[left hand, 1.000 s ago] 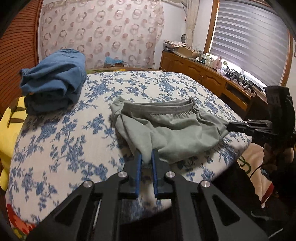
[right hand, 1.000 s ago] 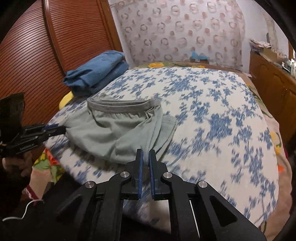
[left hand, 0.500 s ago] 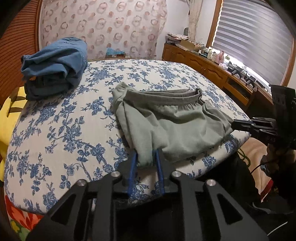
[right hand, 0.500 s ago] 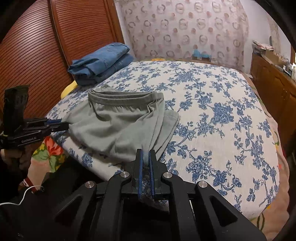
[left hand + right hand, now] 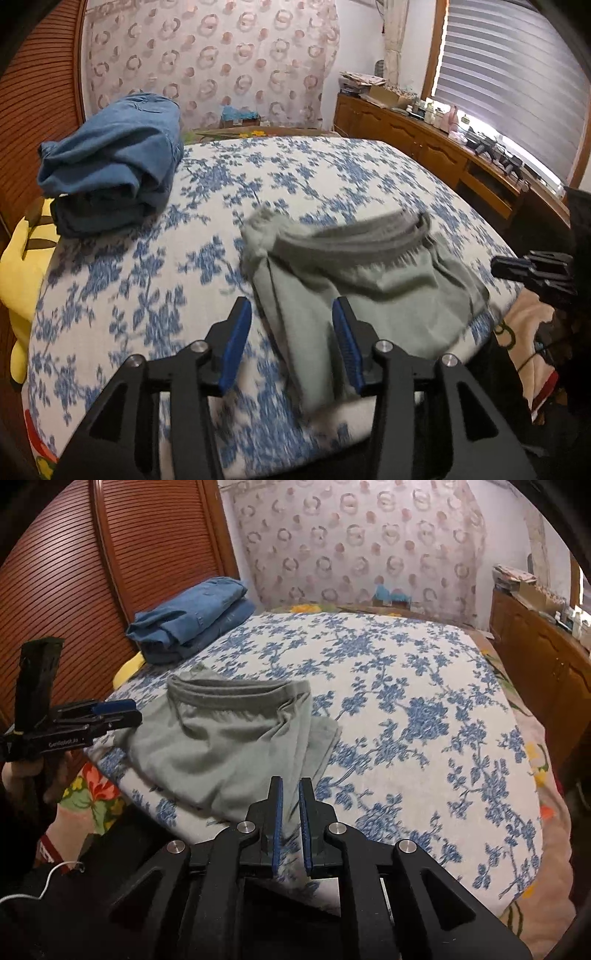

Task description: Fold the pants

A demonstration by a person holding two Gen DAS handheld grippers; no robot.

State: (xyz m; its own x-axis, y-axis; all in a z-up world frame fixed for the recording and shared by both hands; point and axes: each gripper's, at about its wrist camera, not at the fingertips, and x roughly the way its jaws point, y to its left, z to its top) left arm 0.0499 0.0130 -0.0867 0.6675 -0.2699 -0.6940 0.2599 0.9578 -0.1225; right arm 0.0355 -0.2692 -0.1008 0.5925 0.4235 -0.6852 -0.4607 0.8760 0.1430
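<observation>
- The only writing you can read is white lettering on the side of your left gripper [image 5: 110,716] in the right wrist view; it looks like "Genrobot.ai", though the letters are small and soft.
- Your left gripper [image 5: 291,328] now has its blue pads spread wide apart with nothing between them; half a second ago they pinched the near edge of the grey pants [image 5: 354,288].
- Your right gripper [image 5: 290,808] has its pads parted by a narrow gap. Half a second ago they were closed on the pants hem; now the cloth lies just beyond the tips, and you cannot tell whether any still sits between them.
- The grey pants [image 5: 229,738] lie folded on the near corner of the bed [image 5: 424,709], waistband towards the far side, one edge hanging slightly over the mattress edge.
- The pants are blurred in the left wrist view.
- A stack of folded blue jeans [image 5: 110,173] rests at the far left of the bed, well apart from the pants, as before.
</observation>
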